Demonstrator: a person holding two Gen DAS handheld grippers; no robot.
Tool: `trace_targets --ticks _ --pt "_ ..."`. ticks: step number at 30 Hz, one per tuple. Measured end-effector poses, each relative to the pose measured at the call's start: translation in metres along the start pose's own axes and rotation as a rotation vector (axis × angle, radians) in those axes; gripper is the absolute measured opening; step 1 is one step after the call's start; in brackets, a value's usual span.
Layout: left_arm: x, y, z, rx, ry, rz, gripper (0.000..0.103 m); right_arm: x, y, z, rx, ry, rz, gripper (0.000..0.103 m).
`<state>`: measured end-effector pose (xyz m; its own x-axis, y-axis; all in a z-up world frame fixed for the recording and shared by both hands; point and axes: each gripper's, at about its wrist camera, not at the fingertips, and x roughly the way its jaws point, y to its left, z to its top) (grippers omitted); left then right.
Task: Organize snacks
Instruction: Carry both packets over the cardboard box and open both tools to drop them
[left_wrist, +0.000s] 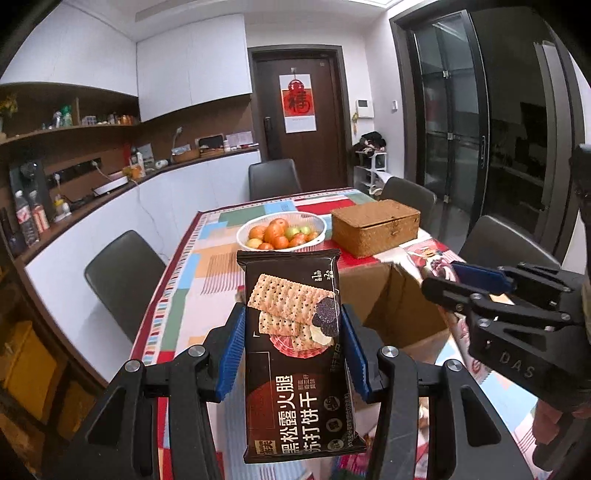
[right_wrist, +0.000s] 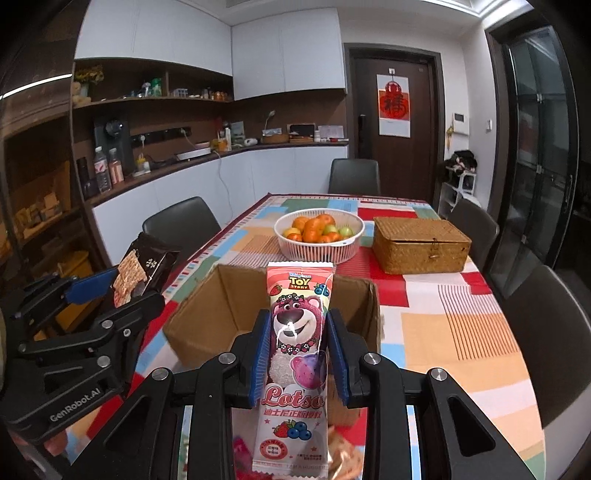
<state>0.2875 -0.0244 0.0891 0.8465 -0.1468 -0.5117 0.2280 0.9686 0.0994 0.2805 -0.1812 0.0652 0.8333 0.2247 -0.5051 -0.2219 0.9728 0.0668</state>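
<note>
From the left wrist view, the left tool (left_wrist: 295, 350) is clamped on a dark cracker packet (left_wrist: 291, 354), blue pads pressing its two long edges. The packet's long axis runs straight out along the fingers, its far end pointing at the fruit basket (left_wrist: 282, 232). The open cardboard box (left_wrist: 402, 310) sits on the desk (left_wrist: 192, 280) on the near side of that fruit basket, just right of and below the packet. The right tool (left_wrist: 480, 280) reaches in from the right, above the box's right side. A lidded wicker box (left_wrist: 375, 226) stands just right of the fruit basket.

From the right wrist view, the right tool (right_wrist: 297, 354) grips a pink Lotso snack bar (right_wrist: 297, 354) by its long edges, and the bar also lies lengthwise along the fingers. Here the cardboard box (right_wrist: 221, 306) lies directly ahead and beneath the bar, between it and the fruit basket (right_wrist: 319, 230). The left tool (right_wrist: 110, 291), with its cracker packet (right_wrist: 142, 269), hangs off to the left, past the box's left wall.

Both packets are held in the air, not yet in the box. I judge the right hand the nearer: its bar is lined up over the opening, while the left must come across to the right first.
</note>
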Motion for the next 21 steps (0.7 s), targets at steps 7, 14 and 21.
trace_targets --ticks 7,14,21 --pt "0.042 0.006 0.023 0.000 0.055 -0.017 0.049 0.035 -0.011 0.024 0.020 0.051 0.031 0.031" --pt "0.092 0.012 0.021 -0.040 0.172 -0.057 0.049 0.075 -0.019 0.030 0.033 0.122 0.035 0.031" --pt "0.115 0.010 0.012 -0.066 0.228 -0.058 0.049 0.103 -0.025 0.028 0.050 0.168 0.033 0.031"
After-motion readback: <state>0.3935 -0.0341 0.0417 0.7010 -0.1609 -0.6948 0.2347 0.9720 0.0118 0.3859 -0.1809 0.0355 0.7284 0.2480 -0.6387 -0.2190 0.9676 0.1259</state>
